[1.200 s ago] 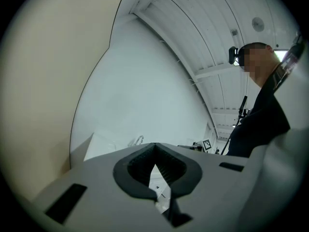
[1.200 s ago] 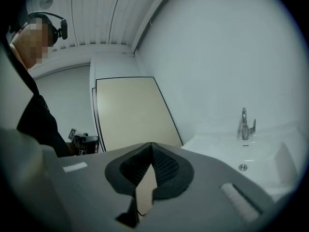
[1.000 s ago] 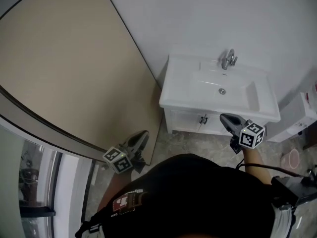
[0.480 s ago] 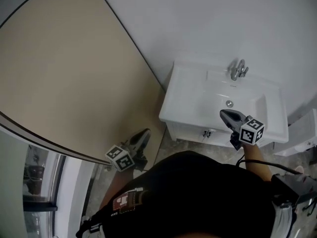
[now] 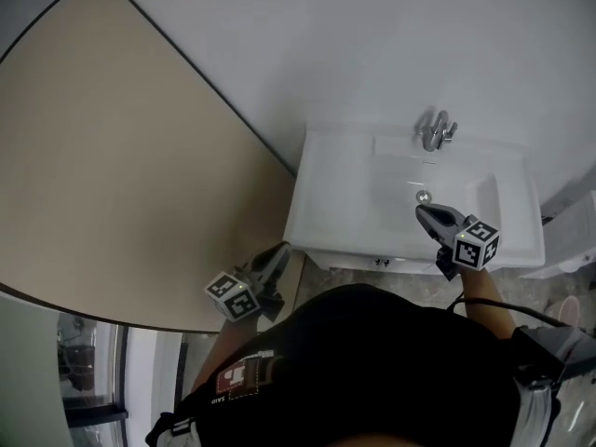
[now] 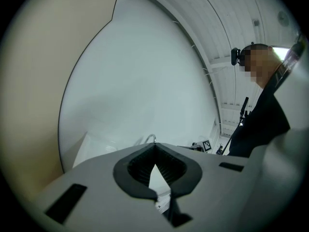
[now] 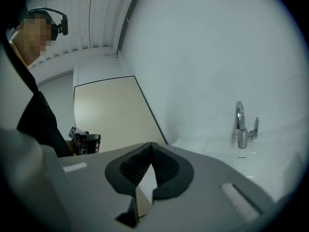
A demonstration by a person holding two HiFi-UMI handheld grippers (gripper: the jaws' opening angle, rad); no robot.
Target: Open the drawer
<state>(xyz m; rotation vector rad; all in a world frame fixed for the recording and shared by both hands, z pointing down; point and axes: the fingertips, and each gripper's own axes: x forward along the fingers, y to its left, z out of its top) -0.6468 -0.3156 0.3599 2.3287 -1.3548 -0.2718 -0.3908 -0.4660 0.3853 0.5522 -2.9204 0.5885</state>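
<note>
Head view: right gripper (image 5: 425, 214) over white sink (image 5: 335, 194), left gripper (image 5: 280, 250) beside it.

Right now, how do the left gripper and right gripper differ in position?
The right gripper is over the white sink, pointing toward the faucet; the left gripper is off the sink's left edge, beside the beige panel. The right gripper view shows the faucet close; the left gripper view shows mostly white wall. Both are shut and empty.

Glossy white basin (image 5: 337, 194), shiny metal tap (image 5: 433, 130)
</note>
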